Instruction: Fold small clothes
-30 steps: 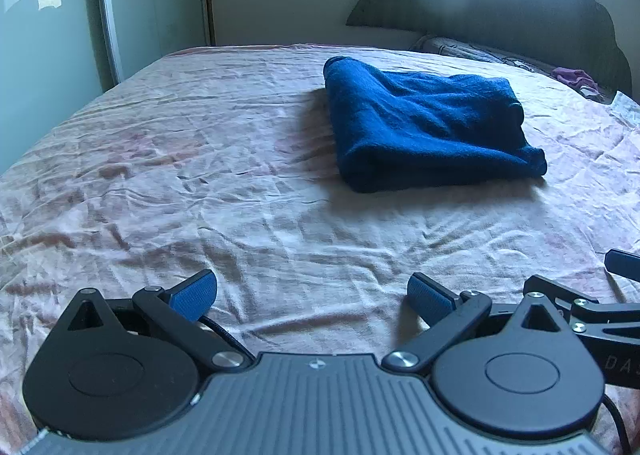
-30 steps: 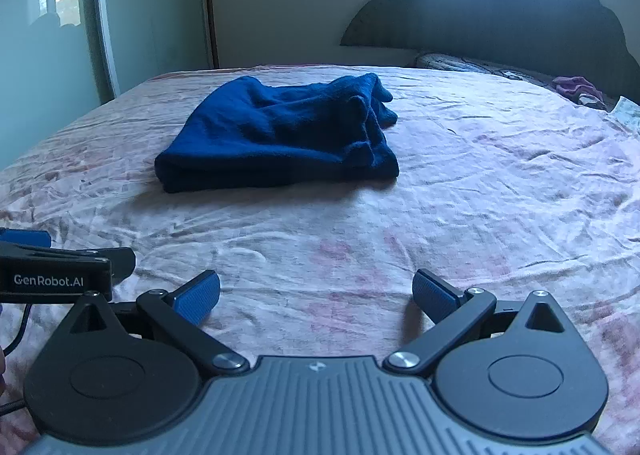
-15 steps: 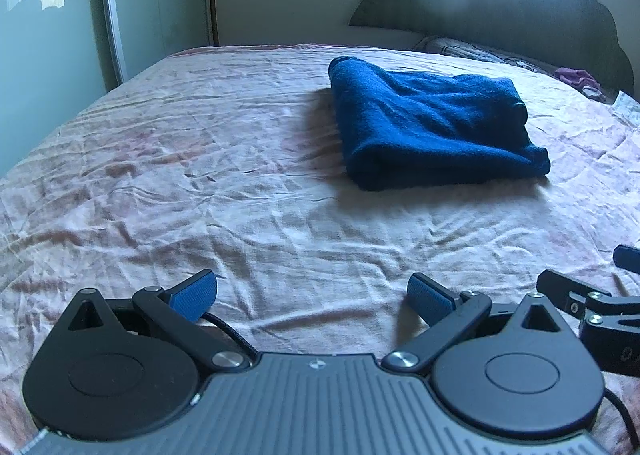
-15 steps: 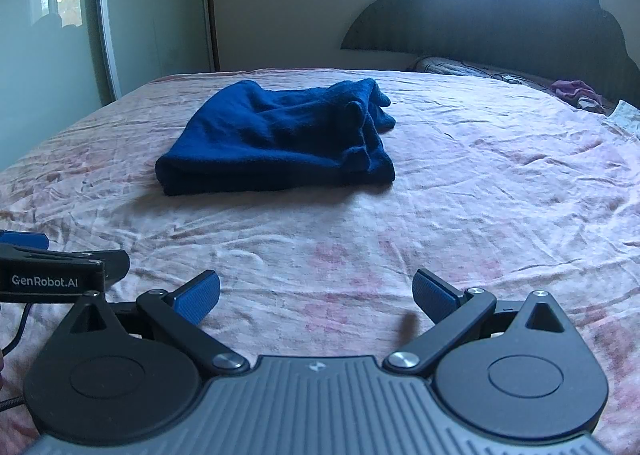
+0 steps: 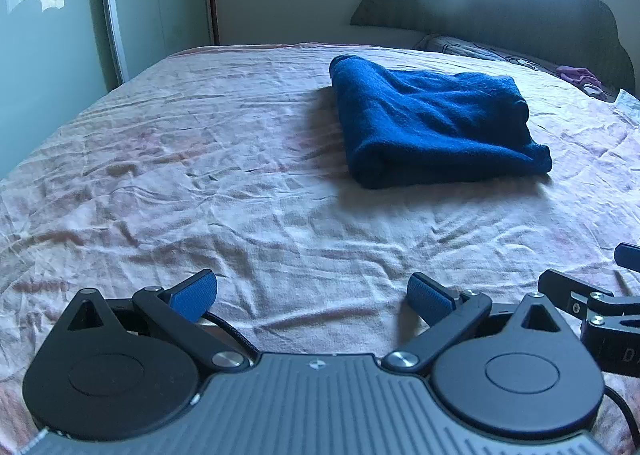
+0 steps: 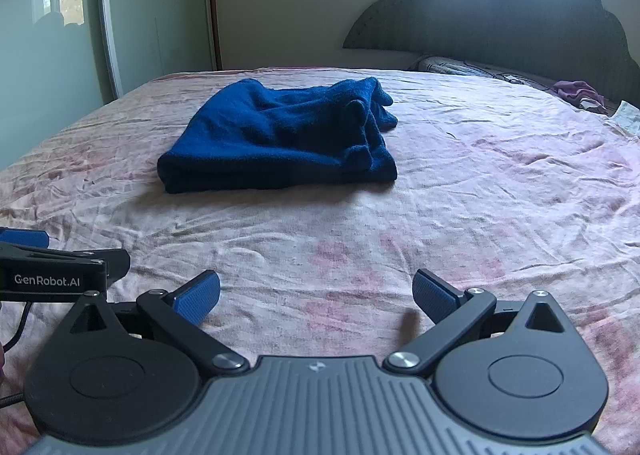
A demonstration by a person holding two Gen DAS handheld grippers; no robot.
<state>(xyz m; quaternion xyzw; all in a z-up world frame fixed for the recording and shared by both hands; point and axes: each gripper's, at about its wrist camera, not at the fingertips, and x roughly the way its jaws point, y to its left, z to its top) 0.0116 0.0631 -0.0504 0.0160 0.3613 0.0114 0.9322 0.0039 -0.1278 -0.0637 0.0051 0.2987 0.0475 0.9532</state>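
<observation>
Blue garment (image 5: pixel 434 127), folded, lies on bed (image 5: pixel 200 159) w/ wrinkled pink sheet, mid-far. Left gripper (image 5: pixel 312 295): jaws wide, nothing held, low over near sheet, well apart from garment. Right gripper (image 6: pixel 316 295): jaws wide, nothing held, same. Dark headboard (image 6: pixel 500 19) at far right.

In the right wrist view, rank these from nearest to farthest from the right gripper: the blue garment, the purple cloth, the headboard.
From the right gripper:
1. Blue garment, ahead, slightly left, mid-bed.
2. Purple cloth, far right, near the pillow end.
3. Headboard, behind the purple cloth, against the wall.
</observation>
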